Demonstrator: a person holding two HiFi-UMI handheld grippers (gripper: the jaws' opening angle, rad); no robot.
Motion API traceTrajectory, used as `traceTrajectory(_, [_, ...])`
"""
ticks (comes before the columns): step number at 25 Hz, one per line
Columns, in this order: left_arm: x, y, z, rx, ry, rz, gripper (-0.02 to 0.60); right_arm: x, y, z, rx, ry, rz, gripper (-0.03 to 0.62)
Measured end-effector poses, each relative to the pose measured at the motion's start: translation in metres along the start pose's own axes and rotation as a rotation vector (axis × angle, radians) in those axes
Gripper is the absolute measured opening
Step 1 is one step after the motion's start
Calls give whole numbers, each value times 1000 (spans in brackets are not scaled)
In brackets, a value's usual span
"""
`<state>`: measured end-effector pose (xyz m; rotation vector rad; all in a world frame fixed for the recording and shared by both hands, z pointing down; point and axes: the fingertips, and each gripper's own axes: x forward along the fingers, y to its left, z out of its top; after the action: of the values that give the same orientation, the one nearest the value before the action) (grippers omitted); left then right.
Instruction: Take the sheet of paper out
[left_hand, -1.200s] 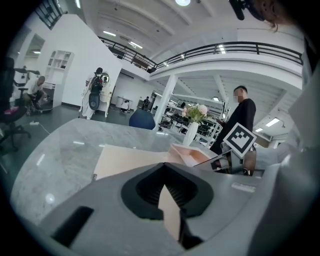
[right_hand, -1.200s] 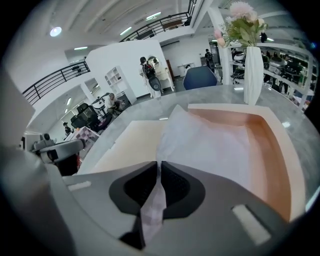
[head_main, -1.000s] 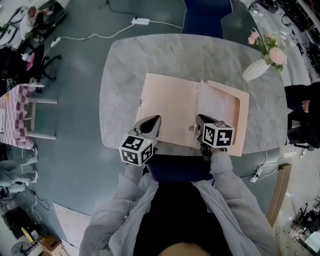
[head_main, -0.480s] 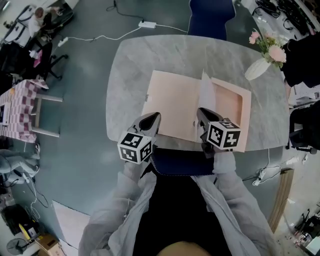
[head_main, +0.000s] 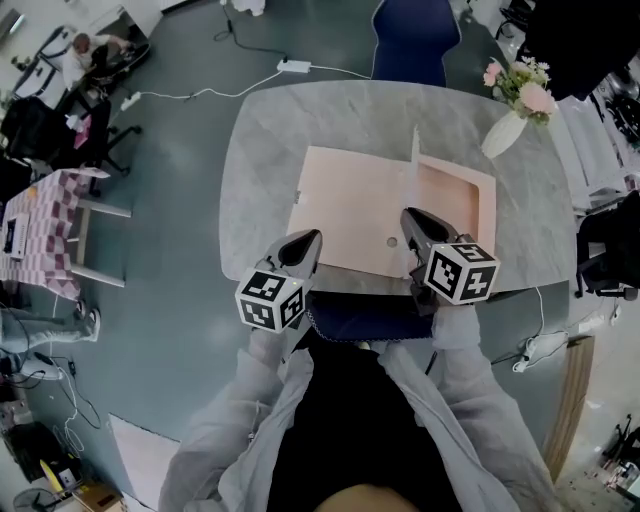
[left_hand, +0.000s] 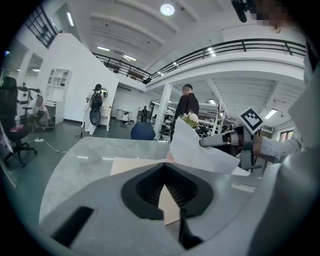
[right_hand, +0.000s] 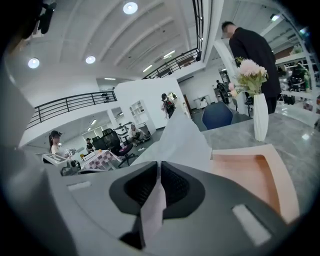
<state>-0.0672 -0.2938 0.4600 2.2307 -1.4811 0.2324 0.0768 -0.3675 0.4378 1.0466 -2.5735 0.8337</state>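
An open peach folder (head_main: 350, 205) lies on the grey marble table (head_main: 270, 140). My right gripper (head_main: 412, 215) is shut on the near edge of the white sheet of paper (head_main: 413, 165), which stands up on edge above the folder's fold. In the right gripper view the sheet (right_hand: 180, 140) runs up from between the closed jaws of that gripper (right_hand: 159, 165), with the folder's pocket side (right_hand: 250, 175) below. My left gripper (head_main: 310, 238) hovers over the folder's near left edge. Seen from its own camera, this gripper (left_hand: 163, 165) is shut with nothing in it, and the lifted sheet (left_hand: 200, 150) shows to the right.
A white vase with pink flowers (head_main: 503, 132) stands at the table's far right corner. A blue chair (head_main: 415, 40) is tucked in at the far side. A person in black (right_hand: 255, 50) stands behind the vase.
My right gripper has risen with the sheet, which now stands steeper and further out of the folder. The left gripper has lifted slightly at the folder's near left edge.
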Motion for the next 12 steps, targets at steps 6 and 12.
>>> traceTrajectory(6, [-14,-15,11,22,-37,-23,-2,-34,15,16,-117,-56,-32,38])
traceTrajectory(12, [-22,-35,17,44,-57,-57,-2,-71,21,23,-144,-106,-70,38])
